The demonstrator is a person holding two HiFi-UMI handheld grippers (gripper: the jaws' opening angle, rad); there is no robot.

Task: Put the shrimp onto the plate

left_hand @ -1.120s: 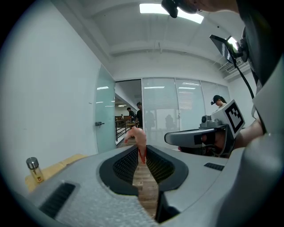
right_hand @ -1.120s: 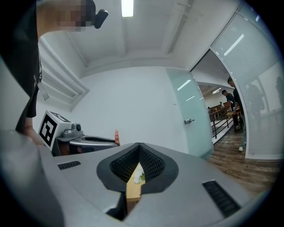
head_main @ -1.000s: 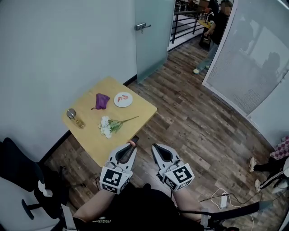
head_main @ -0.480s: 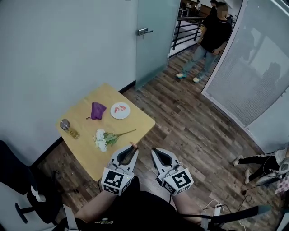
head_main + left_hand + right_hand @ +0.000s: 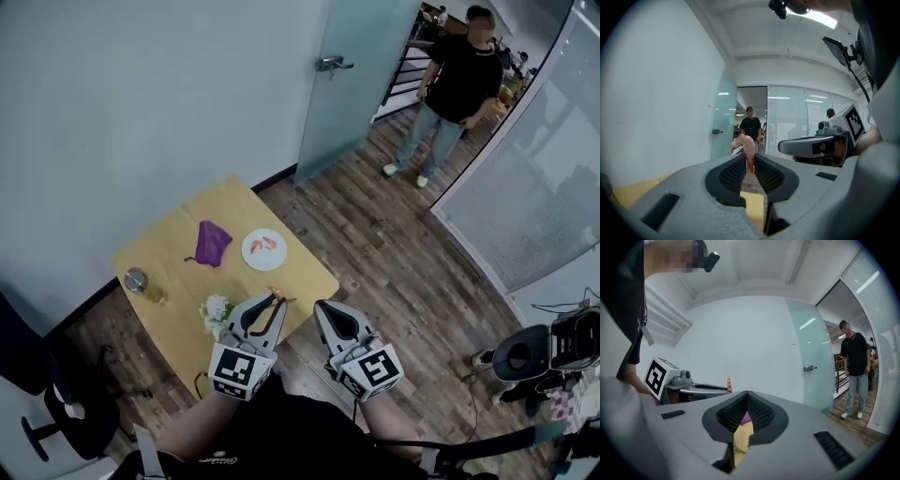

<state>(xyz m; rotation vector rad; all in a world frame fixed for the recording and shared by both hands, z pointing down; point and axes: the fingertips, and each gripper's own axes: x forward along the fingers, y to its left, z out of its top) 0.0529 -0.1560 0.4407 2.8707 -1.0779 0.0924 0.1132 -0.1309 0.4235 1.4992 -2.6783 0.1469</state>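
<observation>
A pink shrimp (image 5: 746,144) sticks up from between the jaws of my left gripper (image 5: 749,158), which is shut on it. In the head view this left gripper (image 5: 271,302) hovers over the near edge of the yellow table (image 5: 178,239), the shrimp (image 5: 276,293) at its tip. The white plate (image 5: 263,250), with red shrimp pieces on it, lies a little beyond. My right gripper (image 5: 322,307) hangs beside the table's near corner over the floor. Its jaws meet with nothing between them in the right gripper view (image 5: 747,393).
On the table lie a purple item (image 5: 213,242), a small bottle (image 5: 142,284) and white flowers (image 5: 217,309). A person (image 5: 457,89) stands by the glass door (image 5: 352,84). A dark office chair (image 5: 42,412) is at the lower left, and a round machine (image 5: 525,354) at the right.
Both grippers have come closer to the table, the left one now over its near edge with the shrimp. The person in the background has walked nearer.
</observation>
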